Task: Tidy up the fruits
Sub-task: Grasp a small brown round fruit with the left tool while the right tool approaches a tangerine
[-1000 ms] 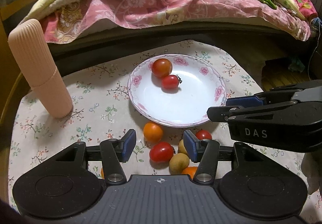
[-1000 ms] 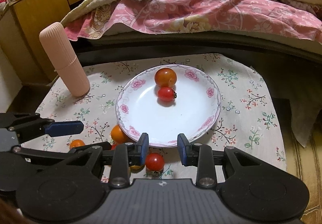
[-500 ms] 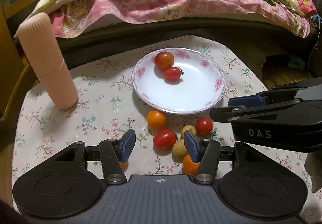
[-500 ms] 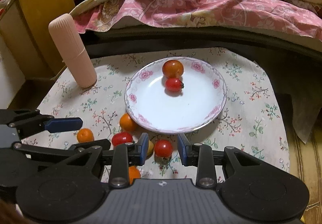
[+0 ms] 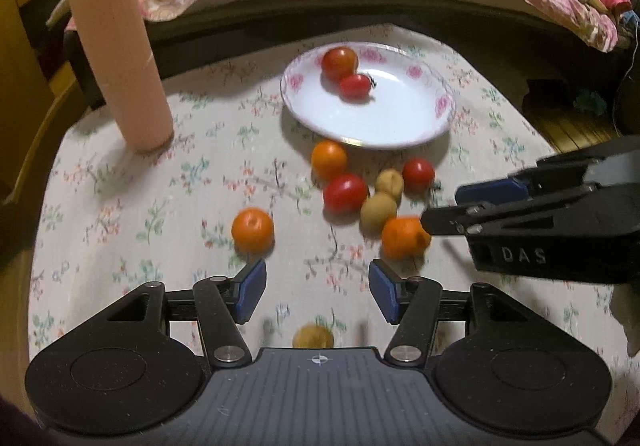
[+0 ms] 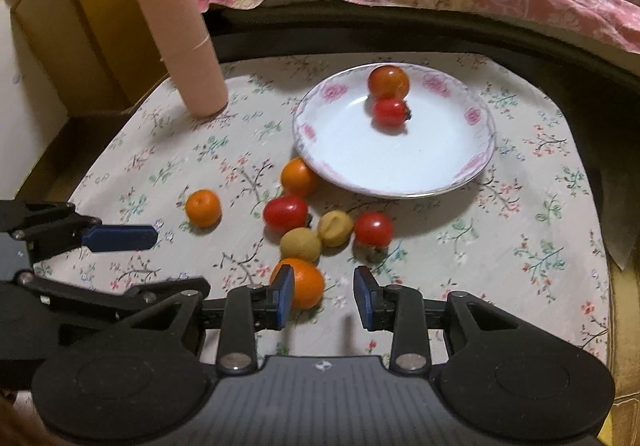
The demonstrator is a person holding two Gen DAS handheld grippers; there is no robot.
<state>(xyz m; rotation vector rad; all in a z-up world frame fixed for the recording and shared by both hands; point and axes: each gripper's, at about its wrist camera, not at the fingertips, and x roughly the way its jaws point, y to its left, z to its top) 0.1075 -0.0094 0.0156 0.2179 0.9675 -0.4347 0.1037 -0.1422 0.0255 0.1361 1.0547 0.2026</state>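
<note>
Currently both left tongs (image 5: pixel 313 289) and right tongs (image 6: pixel 323 296) gape, empty. Orange fruit (image 6: pixel 308 283) sits at 7 o'clock of plate (image 6: pixel 460 181), against left pad: light, round, rolls; pinch across middle, gently.

Two tomatoes (image 6: pixel 388 95) touching on floral plate (image 6: pixel 460 181), mixed fruits (image 6: pixel 308 221) clustered beside it

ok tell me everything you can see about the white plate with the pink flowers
The round white plate with pink flower prints looks ceramic, shallow, with a thin metallic-looking rim line. It sits flat on the floral tablecloth, towards the far side. Two fruits lie in its far part, side by side: a larger red-orange tomato and a smaller red cherry tomato. An orange fruit on the cloth sits against its near-left rim. Neither gripper touches it.
</note>
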